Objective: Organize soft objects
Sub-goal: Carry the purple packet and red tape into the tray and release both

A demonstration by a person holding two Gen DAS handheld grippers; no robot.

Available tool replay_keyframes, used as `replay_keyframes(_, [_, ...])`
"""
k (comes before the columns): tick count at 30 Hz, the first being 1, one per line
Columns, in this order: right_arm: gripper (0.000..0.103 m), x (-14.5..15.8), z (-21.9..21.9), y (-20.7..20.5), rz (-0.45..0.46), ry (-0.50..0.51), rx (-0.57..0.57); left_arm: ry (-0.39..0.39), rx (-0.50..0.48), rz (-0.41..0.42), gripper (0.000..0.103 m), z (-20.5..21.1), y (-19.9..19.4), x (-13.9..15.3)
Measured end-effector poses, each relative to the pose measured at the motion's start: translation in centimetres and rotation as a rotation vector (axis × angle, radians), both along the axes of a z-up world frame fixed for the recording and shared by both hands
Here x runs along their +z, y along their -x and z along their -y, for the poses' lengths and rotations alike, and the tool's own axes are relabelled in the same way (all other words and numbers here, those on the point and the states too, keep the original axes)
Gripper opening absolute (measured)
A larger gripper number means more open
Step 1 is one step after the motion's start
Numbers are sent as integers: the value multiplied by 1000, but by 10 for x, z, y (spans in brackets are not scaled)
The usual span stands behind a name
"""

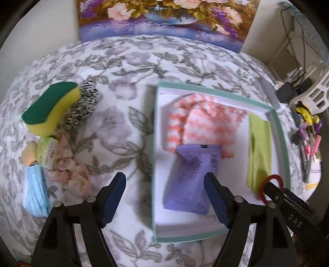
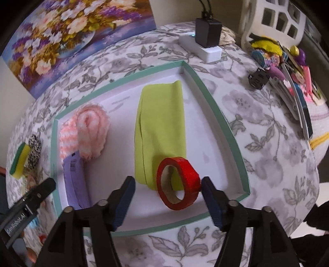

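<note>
A teal-rimmed white box holds a pink-and-white fluffy cloth, a purple packet, a folded lime cloth and a red tape roll. My left gripper is open above the box's left wall, its right finger over the packet. My right gripper is open over the box's near right part; the tape roll lies between its fingers, touching the right finger. A green-yellow sponge, a spotted scrunchie, a pink scrunchie and a blue mask lie left of the box.
The table has a grey floral cloth. A flower painting leans at the back. A white power strip with a black adapter, pens and clips and a white basket stand at the right.
</note>
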State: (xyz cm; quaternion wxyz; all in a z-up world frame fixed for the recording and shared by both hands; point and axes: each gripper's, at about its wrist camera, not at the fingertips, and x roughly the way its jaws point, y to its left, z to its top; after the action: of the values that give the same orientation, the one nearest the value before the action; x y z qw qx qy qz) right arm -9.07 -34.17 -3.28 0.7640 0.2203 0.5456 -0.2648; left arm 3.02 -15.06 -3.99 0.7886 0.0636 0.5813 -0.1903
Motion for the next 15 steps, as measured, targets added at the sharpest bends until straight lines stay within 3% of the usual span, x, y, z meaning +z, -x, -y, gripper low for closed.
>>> replay_keyframes(3, [78, -2, -3, -2, -21, 21, 13, -26, 26, 16, 87, -5, -3, -3])
replay_keyframes(6, [85, -2, -4, -3, -22, 24, 22, -65, 64, 44, 101, -11, -7, -5])
replay_keyframes(8, [103, -1, -6, -3, -17, 36, 25, -104, 87, 82, 102, -14, -9, -3])
replay_keyframes(15, [103, 3, -10, -4, -4, 52, 28, -134, 99, 132, 102, -22, -11, 2])
